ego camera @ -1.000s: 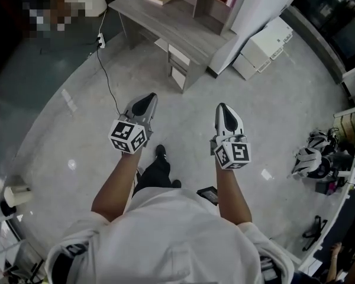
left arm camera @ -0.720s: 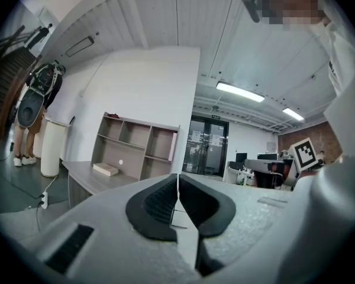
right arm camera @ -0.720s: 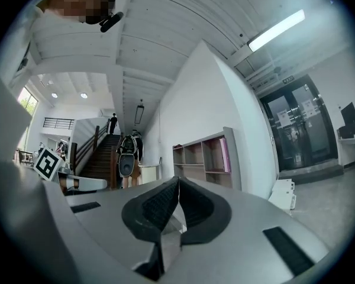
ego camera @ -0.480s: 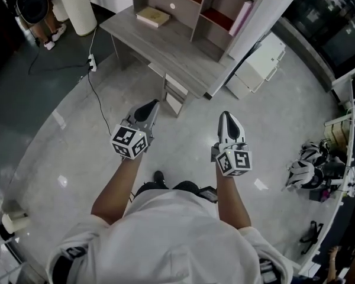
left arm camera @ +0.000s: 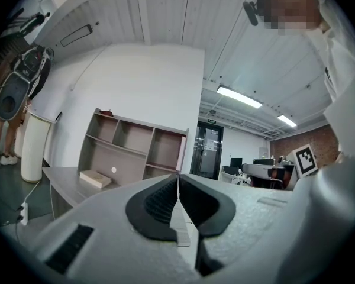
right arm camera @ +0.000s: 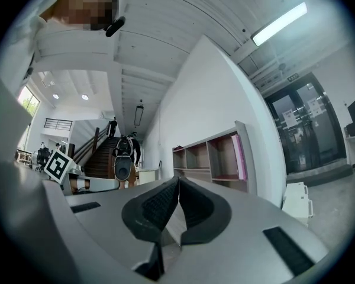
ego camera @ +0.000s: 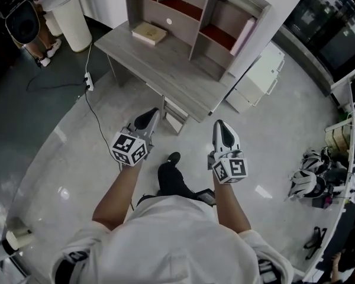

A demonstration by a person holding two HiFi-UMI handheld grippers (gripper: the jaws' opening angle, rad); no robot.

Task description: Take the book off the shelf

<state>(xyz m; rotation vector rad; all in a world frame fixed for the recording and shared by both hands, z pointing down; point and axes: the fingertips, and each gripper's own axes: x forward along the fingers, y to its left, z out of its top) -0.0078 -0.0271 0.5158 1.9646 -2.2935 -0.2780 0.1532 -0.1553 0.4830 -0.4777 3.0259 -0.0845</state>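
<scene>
A pink book (ego camera: 247, 35) stands upright against the right wall of the rightmost compartment of the wooden shelf unit (ego camera: 183, 5) on a grey desk (ego camera: 165, 64). It also shows as a thin pink book (right arm camera: 242, 157) in the right gripper view and as a pink book edge (left arm camera: 181, 154) in the left gripper view. A tan book (ego camera: 149, 32) lies flat on the desk. My left gripper (ego camera: 149, 116) and right gripper (ego camera: 220, 125) are held side by side over the floor, short of the desk. Both are shut with nothing between their jaws.
A white bin (ego camera: 68, 16) and a standing person (ego camera: 23, 16) are left of the desk. A power strip (ego camera: 87, 83) with its cable lies on the floor. A white cabinet (ego camera: 257, 78) stands right of the desk. Helmets and gear (ego camera: 310, 170) sit at the far right.
The person has stepped forward, so the desk and shelf are nearer and more of the shelf shows. Both grippers stay shut and keep their spacing.
</scene>
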